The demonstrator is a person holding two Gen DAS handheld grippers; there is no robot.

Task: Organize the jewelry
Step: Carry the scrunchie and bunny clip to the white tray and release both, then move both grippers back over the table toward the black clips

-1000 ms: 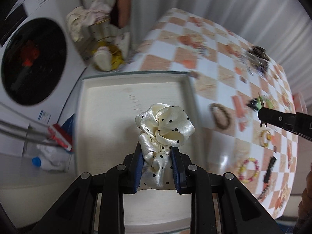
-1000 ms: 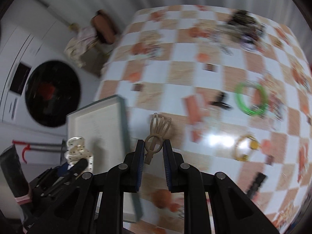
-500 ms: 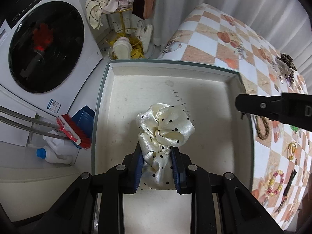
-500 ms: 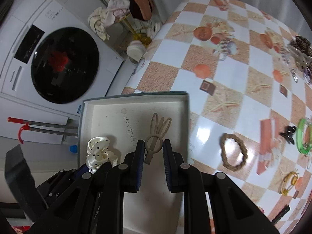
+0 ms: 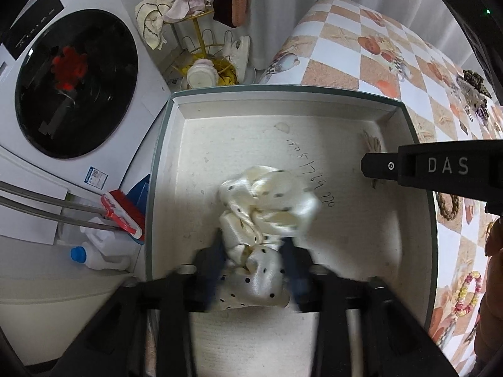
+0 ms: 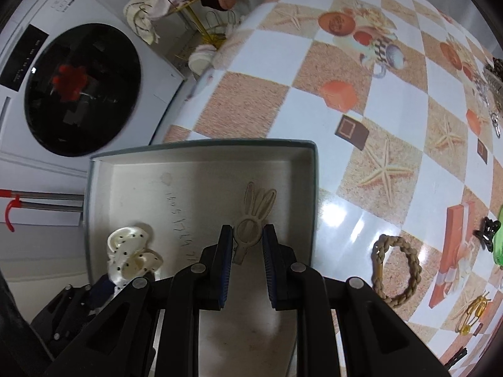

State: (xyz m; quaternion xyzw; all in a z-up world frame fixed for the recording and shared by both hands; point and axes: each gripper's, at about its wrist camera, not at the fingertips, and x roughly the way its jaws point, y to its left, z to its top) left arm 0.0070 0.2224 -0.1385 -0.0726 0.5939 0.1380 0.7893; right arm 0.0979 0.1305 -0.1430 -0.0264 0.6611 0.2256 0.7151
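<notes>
A cream polka-dot scrunchie [image 5: 261, 220] lies low in the white-lined box [image 5: 283, 89], between the jaws of my left gripper [image 5: 254, 251]. Those jaws are opening and blurred, and the pads stand off the fabric. In the right wrist view, my right gripper [image 6: 248, 235] is shut on a beige bunny-shaped hair clip [image 6: 256, 210] just above the box [image 6: 204, 144] floor, near its right wall. The scrunchie [image 6: 132, 251] and the left gripper [image 6: 94, 292] show at the lower left there. The right gripper's black finger [image 5: 408, 169] reaches in from the right, with the clip [image 5: 372, 144] beyond it.
On the checkered tablecloth right of the box lie a braided brown hair tie [image 6: 397, 270], a black claw clip [image 6: 487, 231], a green bangle [image 6: 498, 245] and a beaded bracelet [image 5: 468, 292]. A washing machine [image 5: 72, 84], a gold rack [image 5: 201, 31] with slippers, and a red brush [image 5: 122, 216] stand beyond the table's left edge.
Both grippers came down over the box. The right one carried the clip in from above the table. The left jaws have spread apart and the scrunchie has loosened between them.
</notes>
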